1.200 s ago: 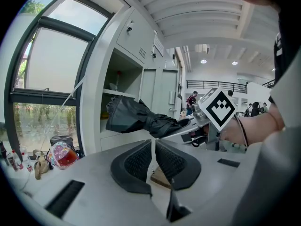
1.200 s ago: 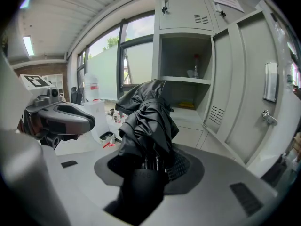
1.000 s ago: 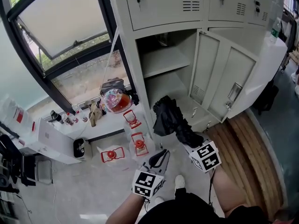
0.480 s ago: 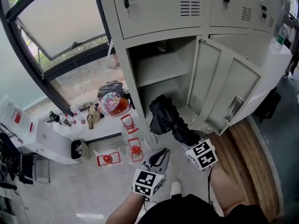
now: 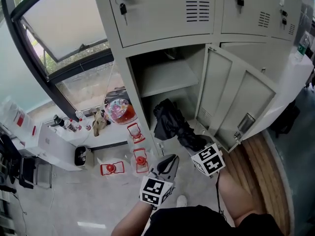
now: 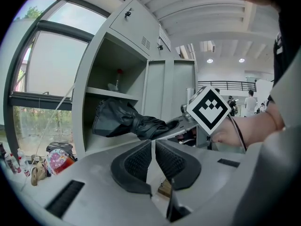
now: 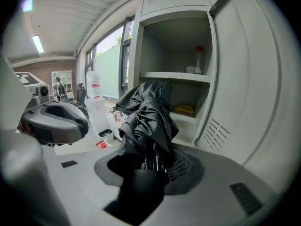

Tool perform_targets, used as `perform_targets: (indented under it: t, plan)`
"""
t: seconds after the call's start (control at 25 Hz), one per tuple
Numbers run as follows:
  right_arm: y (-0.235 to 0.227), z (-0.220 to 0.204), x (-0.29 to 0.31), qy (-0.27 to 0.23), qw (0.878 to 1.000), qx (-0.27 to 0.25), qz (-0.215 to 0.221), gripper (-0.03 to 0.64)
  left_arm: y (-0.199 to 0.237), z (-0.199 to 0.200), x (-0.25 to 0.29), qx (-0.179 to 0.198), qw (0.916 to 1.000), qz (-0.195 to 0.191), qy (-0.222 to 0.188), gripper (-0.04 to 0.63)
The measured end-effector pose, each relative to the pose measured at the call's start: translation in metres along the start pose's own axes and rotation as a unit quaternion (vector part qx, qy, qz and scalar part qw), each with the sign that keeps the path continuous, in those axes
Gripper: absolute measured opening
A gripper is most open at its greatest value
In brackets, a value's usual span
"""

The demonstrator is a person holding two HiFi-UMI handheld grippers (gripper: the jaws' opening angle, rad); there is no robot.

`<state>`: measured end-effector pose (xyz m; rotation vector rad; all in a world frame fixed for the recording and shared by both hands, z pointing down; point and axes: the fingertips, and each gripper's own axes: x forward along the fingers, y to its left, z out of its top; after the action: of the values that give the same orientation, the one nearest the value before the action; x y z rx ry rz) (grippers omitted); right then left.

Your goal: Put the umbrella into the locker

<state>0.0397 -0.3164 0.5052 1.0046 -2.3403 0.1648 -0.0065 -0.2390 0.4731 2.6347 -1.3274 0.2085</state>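
A folded black umbrella (image 5: 170, 124) (image 7: 148, 121) is held by its handle end in my right gripper (image 5: 191, 142) (image 7: 151, 166), which is shut on it. Its cloth end points at the lower opening of the open grey locker (image 5: 129, 82), just in front of the compartment under the shelf (image 5: 165, 77) (image 7: 175, 76). My left gripper (image 5: 168, 165) (image 6: 153, 147) hangs lower left of the umbrella, shut, with nothing between its pads. In the left gripper view the umbrella (image 6: 124, 121) crosses in front of the locker opening.
The locker door (image 5: 236, 102) stands swung open to the right. A bottle (image 7: 199, 59) stands on the shelf, and something yellow (image 7: 184, 109) lies below it. A colourful bag (image 5: 120, 109) and red items (image 5: 140, 159) sit left of the locker. Wooden flooring (image 5: 251, 181) lies at right.
Both grippers have moved toward the locker. The umbrella's cloth end is now nearer the lower opening. The grip on the umbrella is unchanged.
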Motion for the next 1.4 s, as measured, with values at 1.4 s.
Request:
perform_targets:
  t: [1.4]
  plan:
    - [-0.055, 0.053, 0.132, 0.044, 0.999, -0.025, -0.001, 0.227, 0.083, 0.014, 0.058, 0.026, 0.9993, -0.019, 0.02, 0.029]
